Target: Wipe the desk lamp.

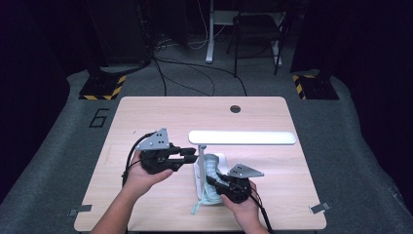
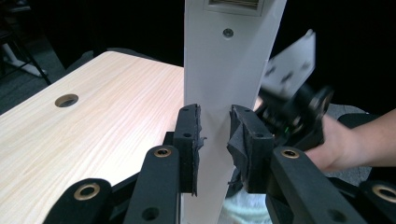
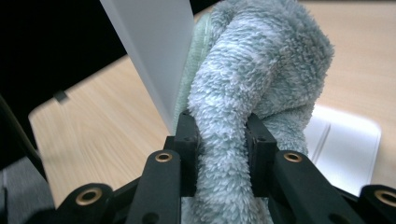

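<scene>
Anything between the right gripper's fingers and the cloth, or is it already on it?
Nothing visible in the way. The right gripper has its fingers pressed on the fluffy teal cloth, right beside the white lamp post.

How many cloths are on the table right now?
1: a fluffy pale green cloth on the white lamp base, pinched in the right gripper. Others could lie hidden beneath it.

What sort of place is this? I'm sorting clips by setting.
Probably a lab or recording studio, not a home: the wooden table stands alone on grey carpet in a dark room, stands with yellow-black hazard-striped bases flank it, loose cables trail across the floor, and a number 6 marks the carpet.
</scene>
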Demonstrator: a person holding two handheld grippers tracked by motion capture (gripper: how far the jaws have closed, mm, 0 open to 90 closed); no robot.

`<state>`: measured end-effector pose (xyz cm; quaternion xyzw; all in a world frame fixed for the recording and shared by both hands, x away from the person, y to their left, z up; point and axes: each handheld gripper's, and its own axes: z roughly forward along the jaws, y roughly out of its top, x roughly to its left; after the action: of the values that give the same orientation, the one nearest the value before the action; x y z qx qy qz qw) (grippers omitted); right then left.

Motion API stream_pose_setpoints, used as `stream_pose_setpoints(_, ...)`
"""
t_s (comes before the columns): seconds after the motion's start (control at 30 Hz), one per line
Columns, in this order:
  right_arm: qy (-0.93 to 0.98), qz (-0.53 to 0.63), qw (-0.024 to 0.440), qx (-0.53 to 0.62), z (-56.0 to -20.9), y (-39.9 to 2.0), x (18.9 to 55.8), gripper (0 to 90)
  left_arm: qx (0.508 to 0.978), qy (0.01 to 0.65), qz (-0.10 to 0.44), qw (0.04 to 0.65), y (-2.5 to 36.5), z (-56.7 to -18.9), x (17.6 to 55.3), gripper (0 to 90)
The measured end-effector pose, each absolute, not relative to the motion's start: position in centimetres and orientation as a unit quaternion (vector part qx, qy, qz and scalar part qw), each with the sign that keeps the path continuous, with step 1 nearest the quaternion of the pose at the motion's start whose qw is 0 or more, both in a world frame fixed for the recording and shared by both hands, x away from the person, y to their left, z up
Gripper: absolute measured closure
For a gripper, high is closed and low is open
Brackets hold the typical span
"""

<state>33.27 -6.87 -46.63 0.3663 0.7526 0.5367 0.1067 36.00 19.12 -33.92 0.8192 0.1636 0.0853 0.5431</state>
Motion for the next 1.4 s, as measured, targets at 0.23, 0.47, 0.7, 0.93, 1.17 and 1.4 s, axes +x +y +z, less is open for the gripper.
stream_pose_setpoints(0.23,0.774,0.502,0.092,0.375,-49.5,-6.6,33.8,71.5,0.818,0.163,0.084,0.545,19.0,-33.9,36.0,72.6)
stream_pose_setpoints(0.47,0.774,0.498,0.086,0.381,-49.4,-6.6,33.9,71.6,0.82,0.161,0.085,0.543,19.0,-33.9,35.9,72.6)
stream_pose_setpoints(0.7,0.757,0.533,0.086,0.368,-46.5,-6.9,33.5,71.6,0.82,0.156,0.08,0.546,18.6,-33.9,35.9,72.4)
stream_pose_setpoints(0.93,0.746,0.559,0.098,0.348,-42.8,-7.3,33.0,71.5,0.821,0.158,0.084,0.542,18.9,-34.0,35.8,72.4)
stream_pose_setpoints(1.17,0.733,0.576,0.121,0.339,-40.1,-7.0,32.5,71.4,0.824,0.162,0.08,0.537,19.5,-34.2,35.7,72.5)
stream_pose_setpoints(1.4,0.732,0.582,0.14,0.326,-37.9,-6.8,32.2,71.3,0.828,0.17,0.077,0.529,19.4,-35.4,35.5,74.6)
